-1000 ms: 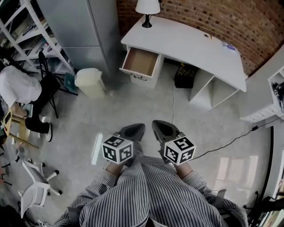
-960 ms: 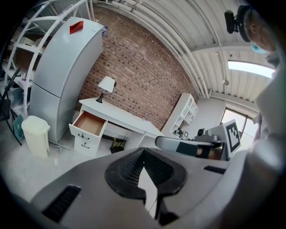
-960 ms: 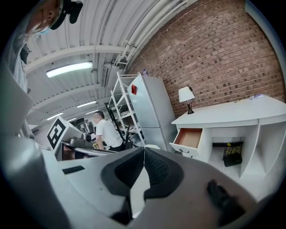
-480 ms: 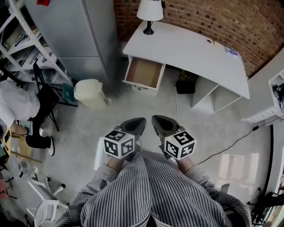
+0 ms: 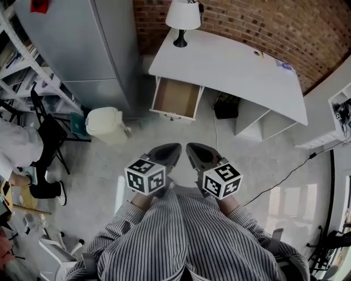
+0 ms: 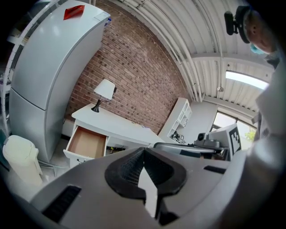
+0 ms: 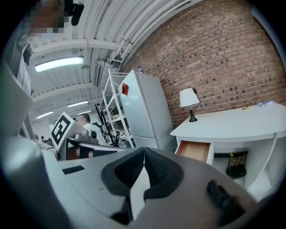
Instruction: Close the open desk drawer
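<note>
A white desk stands against the brick wall, and its left drawer is pulled out, showing an empty brown inside. That drawer appears far ahead in the left gripper view, and the drawer shows likewise in the right gripper view. My left gripper and right gripper are held side by side close to my body, well short of the desk. Both are shut with nothing between their jaws.
A table lamp stands on the desk's left end. A grey fridge is left of the desk, with a cream bin in front of it. A black bag and a cable lie on the floor. A seated person is at far left.
The view has moved forward toward the desk, so the drawer and bin sit lower and nearer in the frame. Both grippers keep their pose and stay shut.
</note>
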Tool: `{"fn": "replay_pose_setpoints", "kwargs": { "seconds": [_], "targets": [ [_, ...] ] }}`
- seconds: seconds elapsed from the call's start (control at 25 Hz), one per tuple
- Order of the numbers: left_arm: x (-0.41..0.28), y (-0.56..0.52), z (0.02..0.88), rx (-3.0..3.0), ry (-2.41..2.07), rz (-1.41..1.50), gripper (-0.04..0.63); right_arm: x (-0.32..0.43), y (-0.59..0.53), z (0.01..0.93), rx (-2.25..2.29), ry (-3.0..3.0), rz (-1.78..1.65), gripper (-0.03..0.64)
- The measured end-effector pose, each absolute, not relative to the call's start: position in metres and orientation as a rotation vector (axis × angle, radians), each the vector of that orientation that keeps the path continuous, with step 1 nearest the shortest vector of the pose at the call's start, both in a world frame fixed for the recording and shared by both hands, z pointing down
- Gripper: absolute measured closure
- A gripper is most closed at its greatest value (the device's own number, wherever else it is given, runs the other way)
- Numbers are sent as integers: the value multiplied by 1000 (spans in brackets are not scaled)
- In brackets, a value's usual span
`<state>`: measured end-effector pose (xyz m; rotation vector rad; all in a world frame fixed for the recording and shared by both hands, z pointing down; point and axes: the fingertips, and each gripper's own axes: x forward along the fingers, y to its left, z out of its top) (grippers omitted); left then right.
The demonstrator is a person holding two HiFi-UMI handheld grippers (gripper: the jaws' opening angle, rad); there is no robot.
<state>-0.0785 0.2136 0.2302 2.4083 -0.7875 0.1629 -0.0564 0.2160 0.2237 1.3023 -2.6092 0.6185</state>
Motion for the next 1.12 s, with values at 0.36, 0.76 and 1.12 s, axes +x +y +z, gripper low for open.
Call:
{"fn": "replay_pose_setpoints", "kwargs": {
  "seconds": [0.36,0.76,1.12],
  "targets": [
    [-81,179,254,2340,-792,189,583,-48,186,240,1321,-2552,671,600],
    [-73,128,274,2283,-828,251,583,-38,133,258,1294,-2542,753,600],
    [-62,49,273,2278,-900,248,583,-28,48,247,1212,-2606,711,600]
  ]
}}
